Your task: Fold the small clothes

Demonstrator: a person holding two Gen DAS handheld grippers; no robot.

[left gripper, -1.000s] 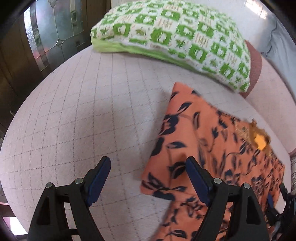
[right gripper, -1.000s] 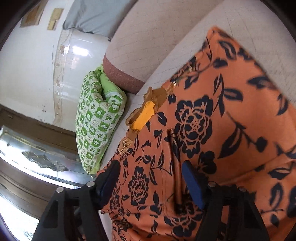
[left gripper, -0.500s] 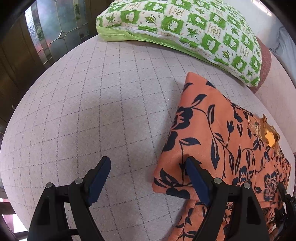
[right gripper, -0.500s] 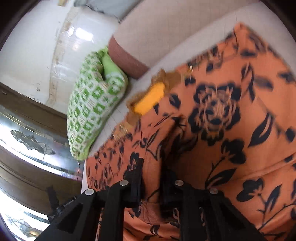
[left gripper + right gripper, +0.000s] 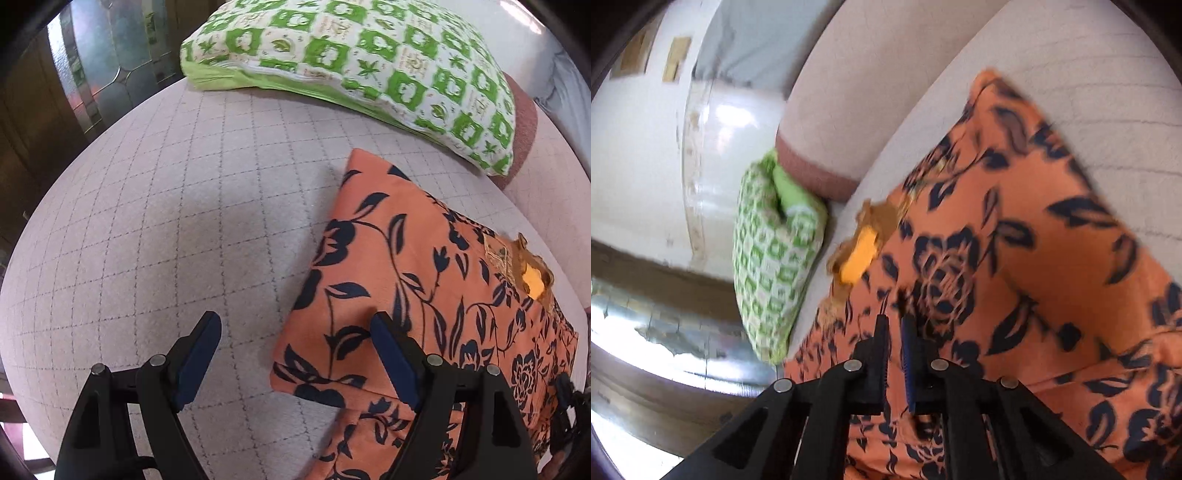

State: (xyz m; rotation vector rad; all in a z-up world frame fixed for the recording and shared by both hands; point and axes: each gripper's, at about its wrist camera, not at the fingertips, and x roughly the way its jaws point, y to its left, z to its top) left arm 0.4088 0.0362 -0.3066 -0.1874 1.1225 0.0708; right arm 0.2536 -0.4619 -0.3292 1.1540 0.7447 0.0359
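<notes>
An orange garment with a dark floral print lies on the pale quilted bed, its yellow neck label toward the right. My left gripper is open and empty, hovering over the garment's near left corner, with one finger above the cloth and the other above the bedspread. In the right wrist view my right gripper is shut on a pinch of the garment just below the yellow label.
A green and white patterned pillow lies at the head of the bed, also seen in the right wrist view. The quilted bedspread stretches left of the garment. A bolster lies beyond the pillow. A dark glazed door stands at left.
My right gripper closed from open onto a fold of the garment near its neck label. The left gripper stayed open and shifted slightly over the garment's corner.
</notes>
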